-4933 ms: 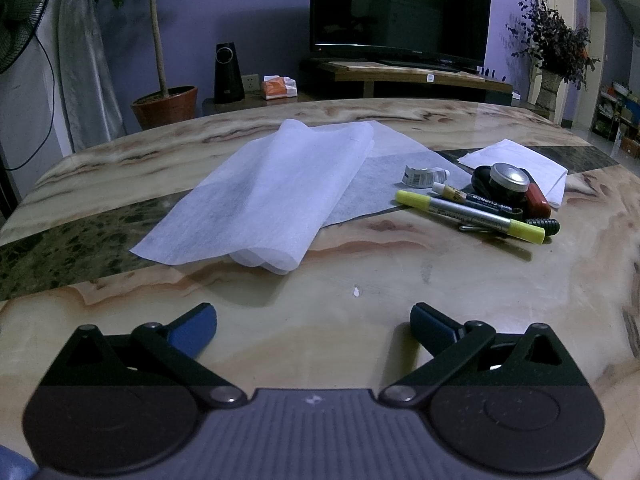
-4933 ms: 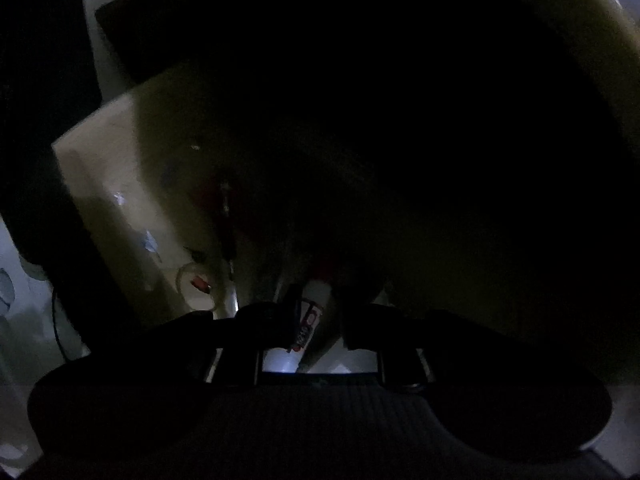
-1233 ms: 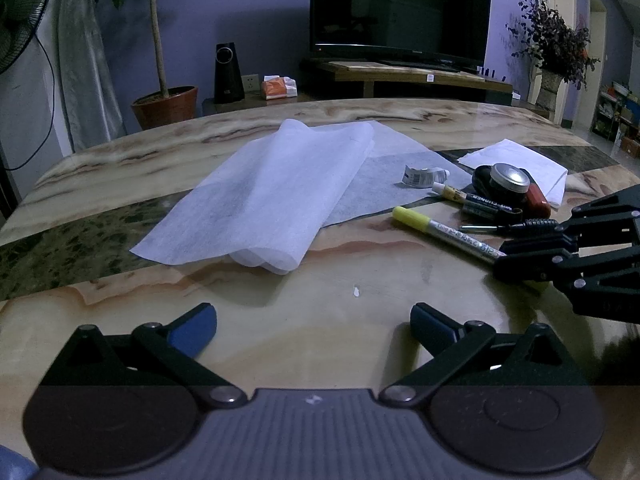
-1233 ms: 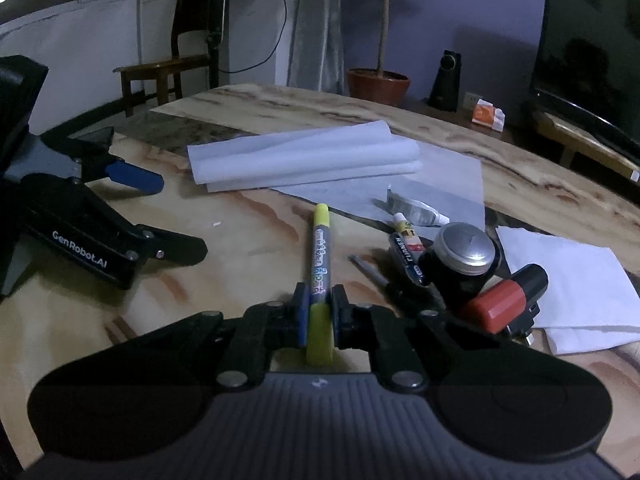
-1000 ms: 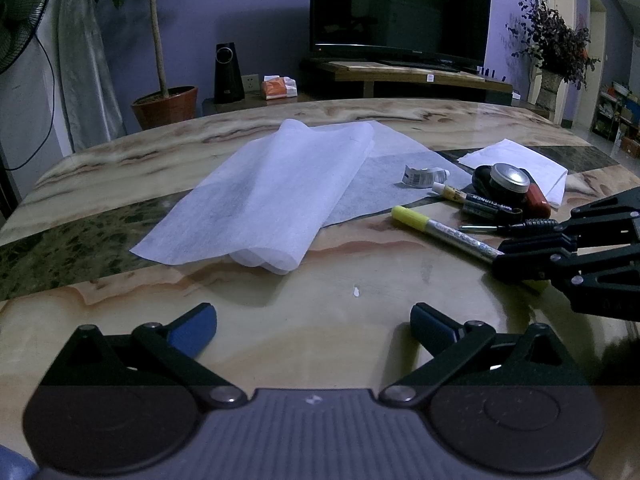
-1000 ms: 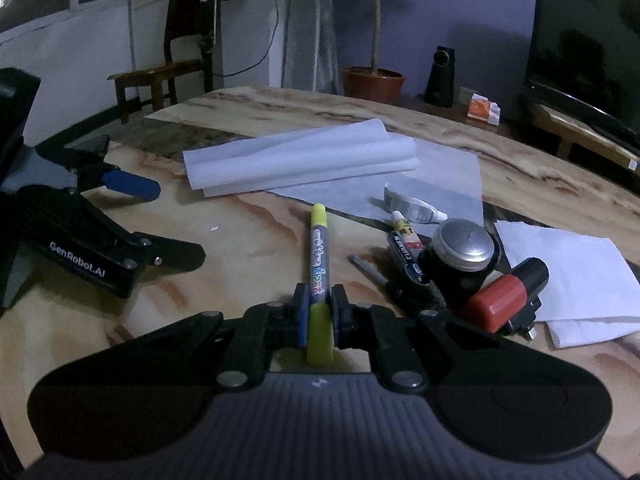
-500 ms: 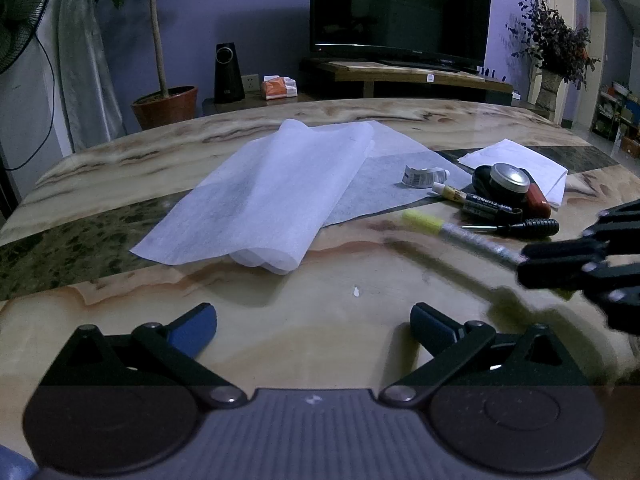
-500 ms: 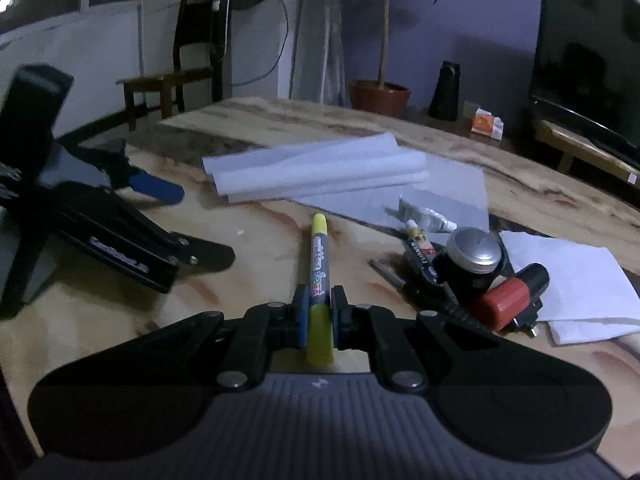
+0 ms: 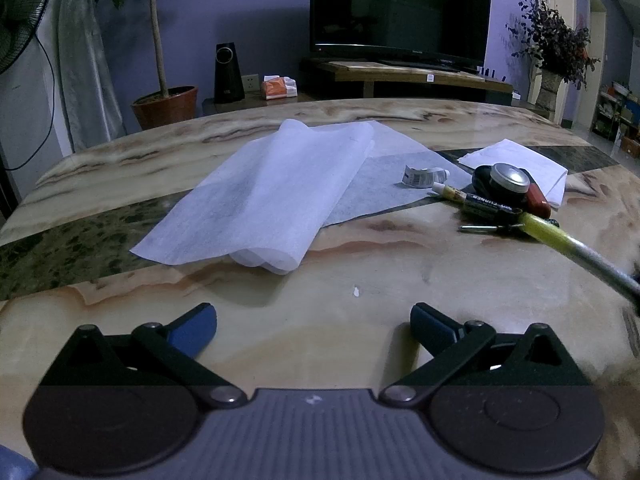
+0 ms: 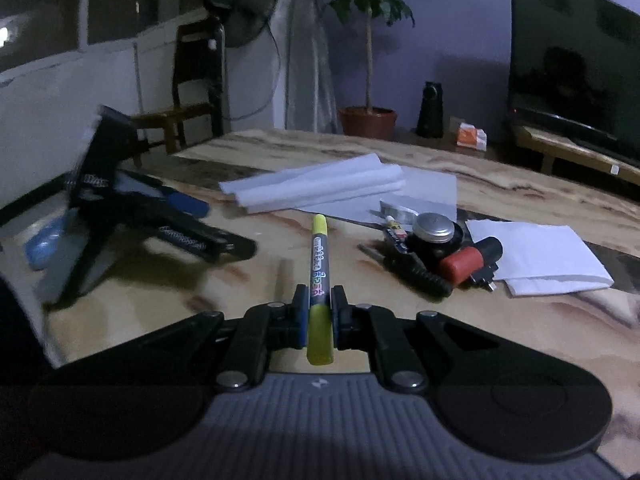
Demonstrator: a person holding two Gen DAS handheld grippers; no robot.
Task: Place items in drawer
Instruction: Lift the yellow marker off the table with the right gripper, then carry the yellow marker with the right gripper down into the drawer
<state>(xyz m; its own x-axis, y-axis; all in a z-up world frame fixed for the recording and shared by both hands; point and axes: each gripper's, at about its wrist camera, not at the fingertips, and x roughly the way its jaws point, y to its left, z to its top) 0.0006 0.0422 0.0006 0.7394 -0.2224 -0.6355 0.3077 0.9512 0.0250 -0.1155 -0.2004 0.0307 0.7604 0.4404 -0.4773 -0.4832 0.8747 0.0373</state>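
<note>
The right gripper [image 10: 320, 312] was clamped on the yellow marker [image 10: 319, 280] near its back end, most of the barrel sticking out ahead of the pads; that long overhang looked like the risk, since a bump on the clutter [image 10: 436, 252] just ahead-right could pivot it loose; the drawer wasn't visible anywhere; the left gripper [image 9: 314, 320] sat spread wide and empty over the table [image 9: 360, 344].

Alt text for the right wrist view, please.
The right gripper clamps a yellow marker above a marble table. Ahead lie folded white sheets and small items; the left gripper rests open at left.
</note>
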